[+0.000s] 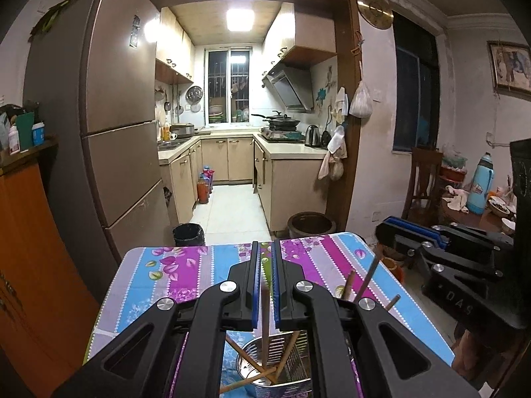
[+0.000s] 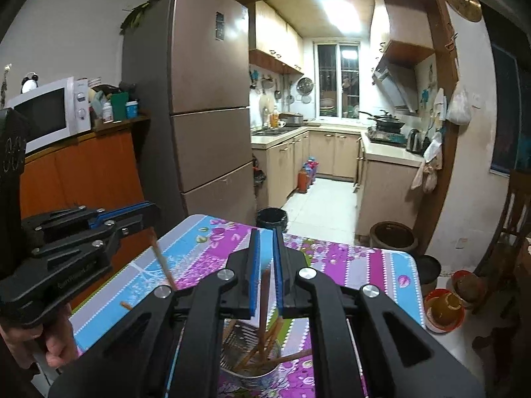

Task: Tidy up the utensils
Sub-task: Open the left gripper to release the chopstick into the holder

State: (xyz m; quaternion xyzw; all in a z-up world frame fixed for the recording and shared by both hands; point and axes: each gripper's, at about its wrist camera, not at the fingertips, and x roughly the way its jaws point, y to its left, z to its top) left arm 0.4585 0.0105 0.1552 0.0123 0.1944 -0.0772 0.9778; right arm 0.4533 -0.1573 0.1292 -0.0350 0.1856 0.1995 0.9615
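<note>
The left gripper holds one chopstick upright between its blue pads, its lower end reaching down into the metal utensil holder. The right gripper has a reddish-brown chopstick standing between its pads too; whether the pads press on it I cannot tell, since a thin gap seems to show beside the stick. Both sticks end inside the same perforated steel cup, where several more wooden chopsticks lean criss-cross against the rim.

Each gripper's body covers most of the holder, so its base and the count of sticks stay hidden. In the right wrist view a hand grips the left tool's handle at the frame edge.

The holder stands on a small table covered in a floral cloth striped purple, blue and grey. Beyond it rise a tall brown refrigerator, a white microwave on an orange cabinet, and a lit galley kitchen with a window.
</note>
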